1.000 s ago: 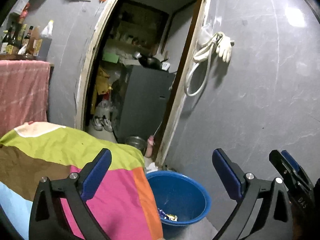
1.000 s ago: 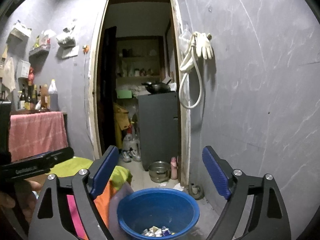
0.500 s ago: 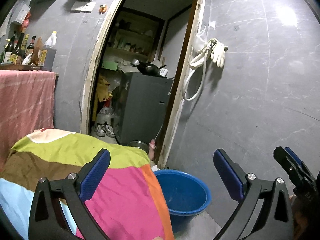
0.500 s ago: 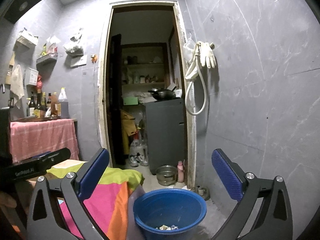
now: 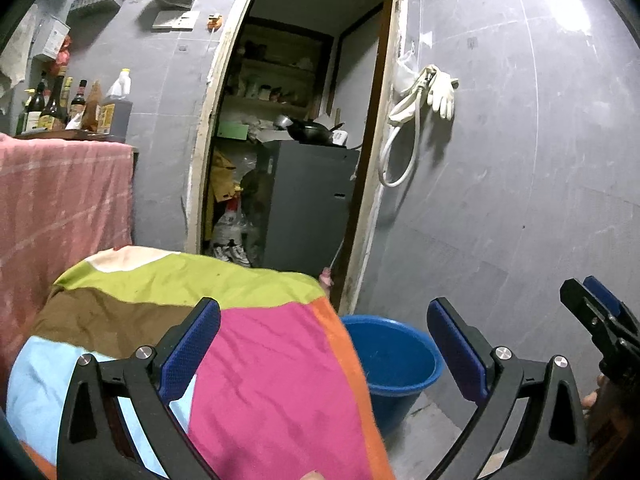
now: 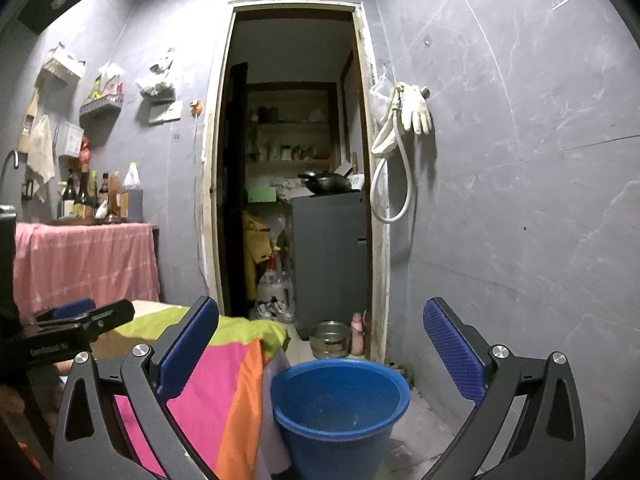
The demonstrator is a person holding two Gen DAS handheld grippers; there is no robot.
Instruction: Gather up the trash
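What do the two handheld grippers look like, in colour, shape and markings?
Both the left gripper and right gripper have black, open-framed arms with silver screws. Their flat fingers carry textured blue pads. White lettering marks the left gripper's side, too small to read. No cables or sleeves show.

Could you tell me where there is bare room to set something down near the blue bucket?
Bare floor lies between the blue bucket and the grey wall. The colourful cloth looks bare too. The doorway is crowded with a bowl, bottle and shoes.
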